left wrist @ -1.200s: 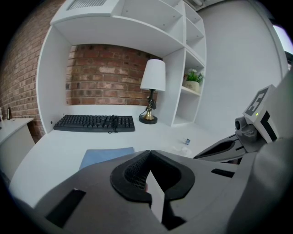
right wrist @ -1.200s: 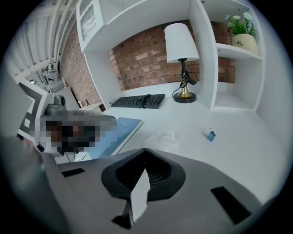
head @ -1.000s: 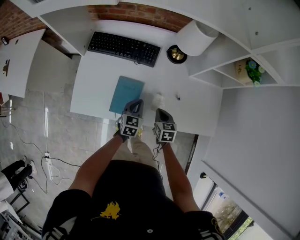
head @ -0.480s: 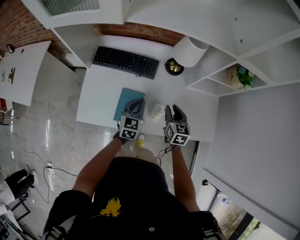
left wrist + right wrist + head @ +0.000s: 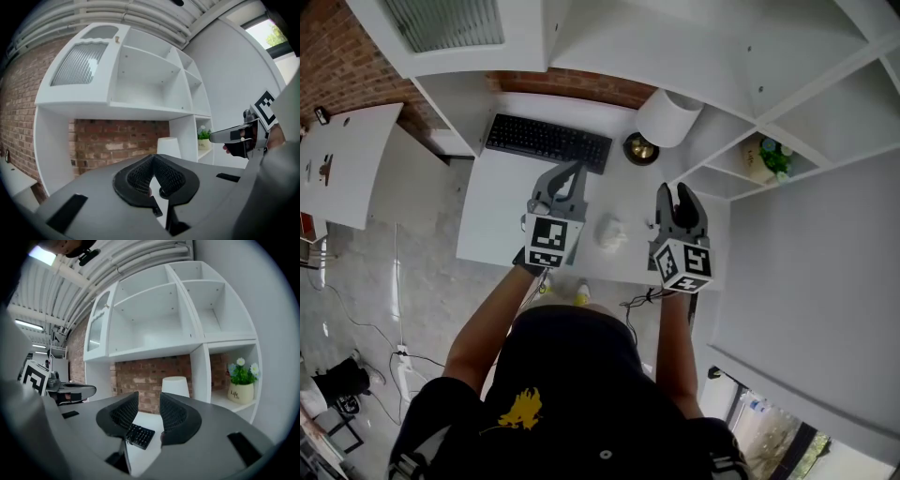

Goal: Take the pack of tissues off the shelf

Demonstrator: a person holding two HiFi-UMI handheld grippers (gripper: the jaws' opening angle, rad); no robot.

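Note:
A small white crumpled pack, which looks like the tissue pack [image 5: 611, 232], lies on the white desk [image 5: 497, 211] between my two grippers; nothing touches it. My left gripper [image 5: 572, 172] hovers to its left, jaws shut and empty [image 5: 153, 159]. My right gripper [image 5: 679, 192] hovers to its right. Its jaws are opening, with a clear gap and nothing between them [image 5: 149, 401]. Both point at the white shelf unit [image 5: 154, 319], whose upper compartments look empty.
A black keyboard [image 5: 548, 142] lies at the back of the desk. A white lamp [image 5: 667, 114] on a brass base [image 5: 637, 148] stands beside it. A potted plant [image 5: 766, 157] sits in a low right shelf compartment [image 5: 241, 392]. A brick wall [image 5: 117, 145] backs the desk.
The right gripper, shut by the white pack a second ago, has opened and moved right, away from it. Both grippers have risen toward the shelves. The left one now covers the blue book.

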